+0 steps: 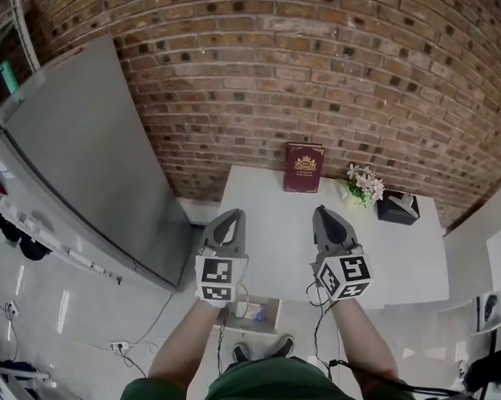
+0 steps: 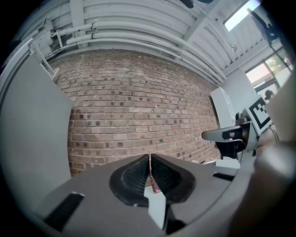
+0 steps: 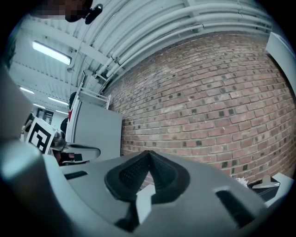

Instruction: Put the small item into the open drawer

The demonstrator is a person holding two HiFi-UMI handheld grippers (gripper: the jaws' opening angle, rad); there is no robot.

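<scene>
Left gripper (image 1: pixel 229 217) is pinched shut on nothing. At its six o'clock the open drawer (image 1: pixel 274 312) seems to hold a small bluish item (image 1: pixel 257 313), probably light and best gripped across its sides. Right gripper (image 1: pixel 326 212) is closed too, empty.

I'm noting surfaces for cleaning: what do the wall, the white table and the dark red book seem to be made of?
Wall: brick, rough and matt; red-brown courses with pale mortar lines.
Table: smooth white top, perhaps laminate or painted board; even and faintly glossy, but the look leaves it open.
Book: hardcover, maroon leather-look or cloth, with a gold emblem stamped on the front.
</scene>
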